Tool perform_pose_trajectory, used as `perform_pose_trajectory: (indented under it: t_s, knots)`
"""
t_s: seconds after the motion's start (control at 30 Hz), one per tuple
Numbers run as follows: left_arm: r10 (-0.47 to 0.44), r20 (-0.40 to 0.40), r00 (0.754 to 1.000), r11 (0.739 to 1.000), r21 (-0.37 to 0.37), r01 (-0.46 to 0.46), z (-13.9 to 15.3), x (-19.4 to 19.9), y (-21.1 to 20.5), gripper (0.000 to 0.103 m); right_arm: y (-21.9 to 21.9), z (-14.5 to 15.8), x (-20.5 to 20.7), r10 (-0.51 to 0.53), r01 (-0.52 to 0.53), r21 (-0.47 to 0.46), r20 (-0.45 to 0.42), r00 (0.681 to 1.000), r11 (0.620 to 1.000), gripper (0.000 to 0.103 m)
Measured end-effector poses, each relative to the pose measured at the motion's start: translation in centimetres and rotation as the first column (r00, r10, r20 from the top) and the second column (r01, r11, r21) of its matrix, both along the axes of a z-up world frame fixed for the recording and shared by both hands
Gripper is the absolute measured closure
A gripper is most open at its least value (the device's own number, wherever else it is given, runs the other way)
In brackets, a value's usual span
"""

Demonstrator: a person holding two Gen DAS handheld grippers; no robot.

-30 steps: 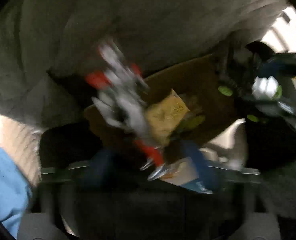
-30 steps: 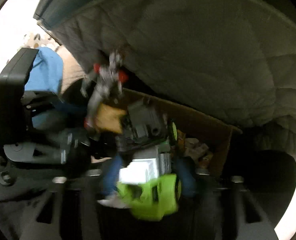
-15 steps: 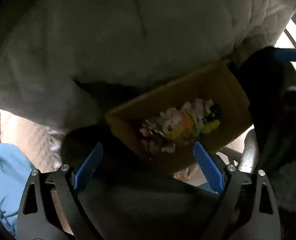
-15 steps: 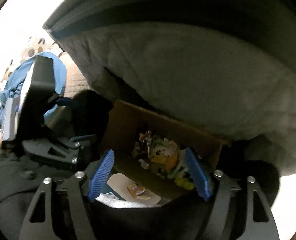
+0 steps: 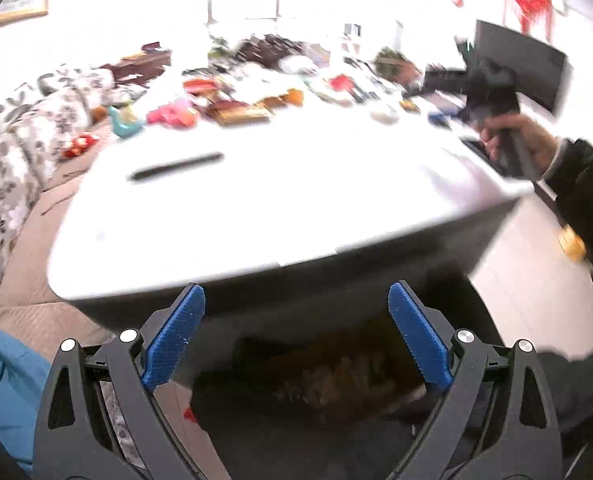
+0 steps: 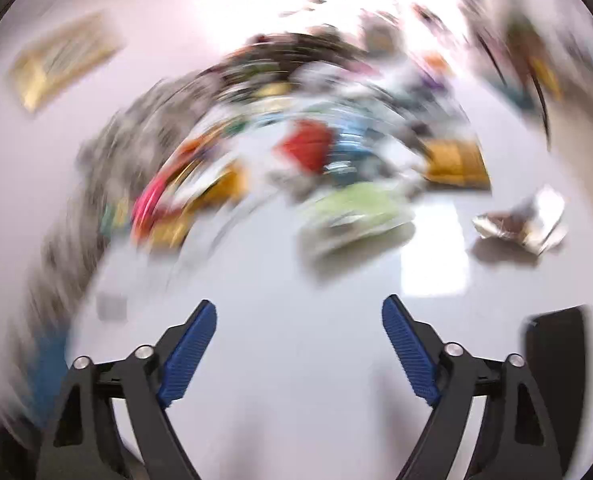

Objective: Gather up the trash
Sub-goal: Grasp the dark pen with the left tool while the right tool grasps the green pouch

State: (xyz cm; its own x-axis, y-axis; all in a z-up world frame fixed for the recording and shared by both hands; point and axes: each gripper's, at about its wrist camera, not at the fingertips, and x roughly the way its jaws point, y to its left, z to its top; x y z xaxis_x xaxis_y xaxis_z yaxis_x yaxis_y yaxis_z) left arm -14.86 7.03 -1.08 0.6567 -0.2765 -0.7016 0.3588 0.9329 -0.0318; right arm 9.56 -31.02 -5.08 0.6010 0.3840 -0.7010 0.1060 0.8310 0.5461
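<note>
A crumpled silver wrapper (image 6: 522, 222) lies alone on the white table (image 6: 296, 320), toward its right side in the right wrist view, and to its left sits a green packet (image 6: 356, 212), blurred but seemingly flat on the top. These two pieces of trash lie apart, with bare table between them. Beyond them runs a smeared band of clutter, where one red thing (image 6: 308, 146) and one orange-brown box (image 6: 456, 162) can be made out; the rest is too blurred to count.

The right gripper (image 6: 299, 338) hovers over bare table short of both pieces. Its jaws stand wide apart with nothing between them, and they have just been opening a little further. A black object (image 6: 556, 344) sits at the table's right edge beside it.

The left gripper (image 5: 296, 330) is below the near table edge, its two blue pads (image 5: 172, 344) spread wide and empty. Under the table, between the fingers, a cardboard box (image 5: 344, 376) sits in shadow with what looks like trash inside. The table edge (image 5: 256, 276) stands between this gripper and everything on top. One dark pen (image 5: 176, 166) lies alone on the near tabletop. At the right a hand (image 5: 512, 138) with a dark sleeve holds the other tool. A floral sofa (image 5: 20, 148) runs along the left
</note>
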Motion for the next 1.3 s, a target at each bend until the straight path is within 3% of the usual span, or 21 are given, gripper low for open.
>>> perform_pose_trajectory:
  t_s: [0.1, 0.2, 0.27, 0.33, 0.47, 0.57, 0.6, 0.77, 0.8, 0.83, 0.9, 0.97, 1.0, 1.03, 1.07, 1.1, 1.13, 1.17, 1.23, 1.3]
  knots:
    - [0.083, -0.008, 0.997, 0.995, -0.050, -0.083, 0.5, 2.2, 1.1, 0.012, -0.8, -1.9, 3.0, -0.116, 0.123, 0.092, -0.072, 0.991, 0.988, 0.025]
    - [0.126, -0.019, 0.992, 0.986, -0.105, -0.127, 0.3, 3.6, 2.0, 0.012, -0.1, -1.8, 5.1, -0.156, 0.160, 0.057, -0.064, 0.986, 0.985, 0.029]
    - [0.147, -0.025, 0.989, 0.979, -0.138, -0.149, 0.3, 4.8, 2.7, 0.012, 0.3, -2.0, 6.7, -0.145, 0.146, 0.009, -0.055, 0.988, 0.989, 0.055]
    - [0.193, -0.015, 0.981, 0.972, -0.134, -0.193, 0.2, 6.4, 3.3, 0.012, -0.1, -2.4, 7.3, -0.133, 0.135, 0.047, -0.031, 0.991, 0.990, 0.073]
    - [0.301, -0.001, 0.954, 0.951, -0.076, -0.300, -0.2, 10.5, 3.9, 0.012, -0.2, -1.7, 6.3, -0.101, 0.099, 0.049, 0.038, 0.994, 0.994, 0.083]
    - [0.366, -0.071, 0.928, 0.919, -0.127, -0.372, -0.7, 14.3, 4.7, 0.012, 0.1, -1.0, 4.2, -0.053, 0.047, 0.085, 0.075, 0.996, 0.995, 0.087]
    - [0.391, -0.092, 0.916, 0.904, -0.148, -0.400, -0.8, 15.3, 5.0, 0.012, 0.4, -0.7, 3.3, -0.031, 0.025, 0.067, 0.087, 0.996, 0.997, 0.088]
    - [0.557, -0.237, 0.796, 0.784, -0.167, -0.598, -3.0, 21.3, 5.7, 0.012, 2.1, 1.0, -0.9, 0.086, -0.082, -0.036, 0.148, 0.985, 0.996, 0.090]
    - [0.589, -0.221, 0.777, 0.765, -0.156, -0.625, -3.0, 22.1, 5.3, 0.012, 2.3, 1.3, -1.6, 0.109, -0.101, -0.056, 0.158, 0.981, 0.993, 0.090]
    - [0.612, -0.212, 0.762, 0.754, -0.133, -0.643, -2.9, 22.4, 4.9, 0.012, 2.5, 1.6, -2.1, 0.124, -0.114, -0.071, 0.163, 0.979, 0.991, 0.090]
    - [0.679, -0.202, 0.705, 0.716, -0.031, -0.698, -3.4, 24.3, 3.7, 0.012, 2.9, 2.3, -3.4, 0.157, -0.139, -0.112, 0.180, 0.971, 0.984, 0.091]
    - [0.719, -0.172, 0.673, 0.691, 0.076, -0.719, -3.9, 25.4, 2.4, 0.012, 3.4, 3.0, -4.0, 0.180, -0.153, -0.143, 0.200, 0.963, 0.978, 0.096]
    - [0.716, -0.150, 0.681, 0.697, 0.108, -0.709, -4.1, 26.0, 1.5, 0.016, 3.6, 3.4, -4.3, 0.192, -0.162, -0.151, 0.214, 0.958, 0.975, 0.099]
    - [0.688, -0.128, 0.714, 0.725, 0.094, -0.682, -3.9, 26.1, 0.8, 0.043, 3.7, 3.6, -4.4, 0.202, -0.171, -0.149, 0.225, 0.953, 0.974, 0.101]
    - [0.655, -0.119, 0.746, 0.756, 0.088, -0.649, -3.6, 26.0, 0.2, 0.057, 3.8, 4.0, -4.7, 0.210, -0.177, -0.152, 0.240, 0.948, 0.972, 0.101]
    - [0.596, -0.128, 0.793, 0.803, 0.065, -0.593, -3.4, 25.9, -0.6, 0.084, 4.0, 4.3, -4.8, 0.222, -0.186, -0.157, 0.248, 0.943, 0.970, 0.101]
    - [0.481, -0.165, 0.861, 0.873, -0.003, -0.488, -3.4, 25.5, -1.5, 0.092, 4.2, 4.4, -4.8, 0.233, -0.199, -0.158, 0.247, 0.941, 0.967, 0.101]
    - [0.399, -0.173, 0.900, 0.912, -0.026, -0.409, -3.4, 24.9, -2.3, 0.093, 4.3, 4.4, -4.8, 0.237, -0.202, -0.160, 0.243, 0.941, 0.966, 0.101]
    - [0.337, -0.116, 0.934, 0.941, 0.028, -0.336, -3.7, 23.5, -3.6, 0.093, 4.6, 4.1, -4.5, 0.252, -0.212, -0.192, 0.219, 0.942, 0.958, 0.101]
    - [0.257, -0.122, 0.959, 0.963, -0.054, -0.265, -3.8, 22.1, -2.9, 0.093, 4.9, 3.4, -4.1, 0.281, -0.237, -0.229, 0.187, 0.941, 0.944, 0.101]
